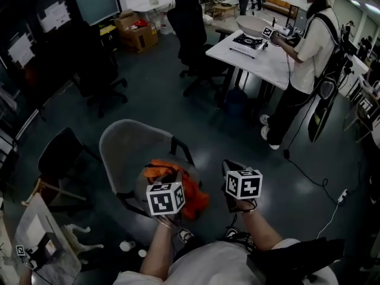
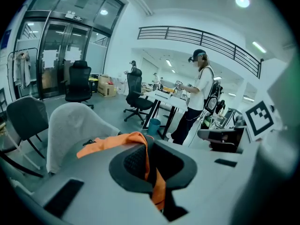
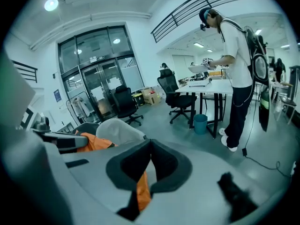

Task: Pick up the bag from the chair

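An orange bag (image 1: 197, 198) lies on the seat of a grey shell chair (image 1: 127, 141), right below me. My left gripper (image 1: 169, 174) sits over the bag. In the left gripper view its jaws (image 2: 147, 161) are shut on an orange strap (image 2: 112, 142) of the bag, which runs back toward the chair (image 2: 70, 125). My right gripper (image 1: 232, 167) hovers just right of the chair. In the right gripper view its jaws (image 3: 149, 163) are closed, with an orange strip (image 3: 143, 193) caught between them. The bag (image 3: 93, 142) and chair (image 3: 119, 131) show to its left.
A person (image 1: 309, 52) stands at a white table (image 1: 261, 61) at the far right. A black office chair (image 1: 193, 28) stands behind the grey one, and a dark chair (image 1: 65, 153) is at the left. A cable and power strip (image 1: 343, 196) lie on the floor. A blue bin (image 3: 200, 123) sits under the table.
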